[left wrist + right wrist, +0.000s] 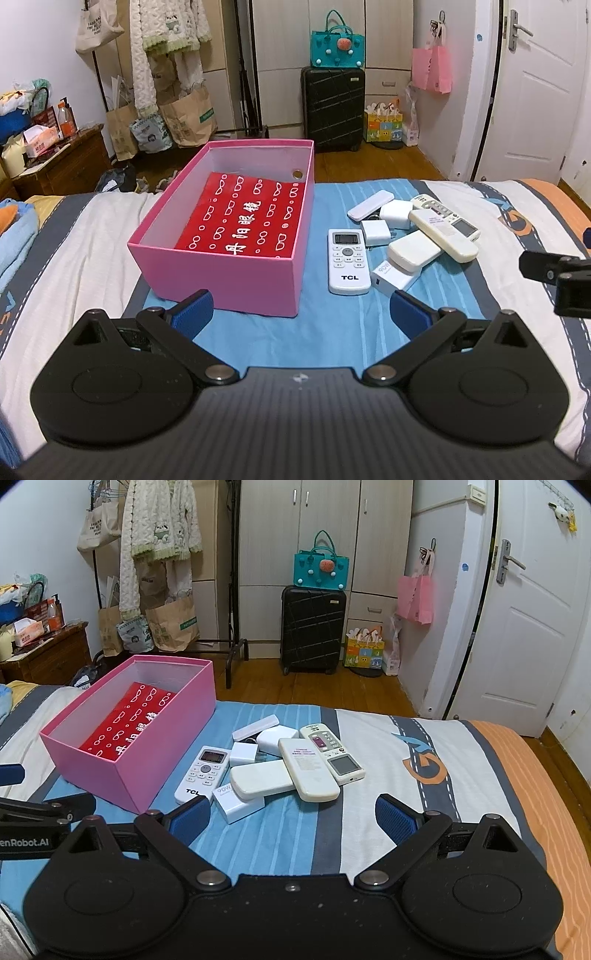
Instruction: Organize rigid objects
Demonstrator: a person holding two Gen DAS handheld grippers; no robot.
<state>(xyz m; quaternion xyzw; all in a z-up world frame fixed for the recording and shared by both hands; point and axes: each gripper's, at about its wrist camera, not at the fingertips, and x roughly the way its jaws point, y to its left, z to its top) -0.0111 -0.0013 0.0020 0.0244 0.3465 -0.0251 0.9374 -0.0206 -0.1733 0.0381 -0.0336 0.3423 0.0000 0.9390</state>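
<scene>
Starting with the left wrist view: the left gripper (301, 314) is held low over the striped blue, white and grey bed cover (332, 332), its blue-padded jaws spread wide and holding nothing. An open pink cardboard box (225, 284) with a red printed packet (243, 221) lying flat inside is seen straight ahead of the left jaw. A cluster of white plastic devices lies just beside the box, ahead and to the right. Nearest is the white TCL remote control (349, 262), flat, face up, its long axis running nearly straight away from the jaws. A white 90W charger block (393, 278) touches it on the right. The tip of the right gripper (561, 277) is visible at the right edge.

In the right wrist view, the right gripper (293, 812) is likewise open wide and empty. The charger block (238, 805) lies just ahead of its left jaw, and the TCL remote (201, 775) slants up and to the right, close against the box wall (122, 775). Behind these, a plain white rounded case (260, 779), a cream remote lying face down (308, 771) and a white remote with a small screen (332, 753) are stacked overlapping; small white adapters (242, 753) lie farther back.

The right gripper is judged nearer to the pile, the left nearer to the box. No device is yet in the box.
</scene>
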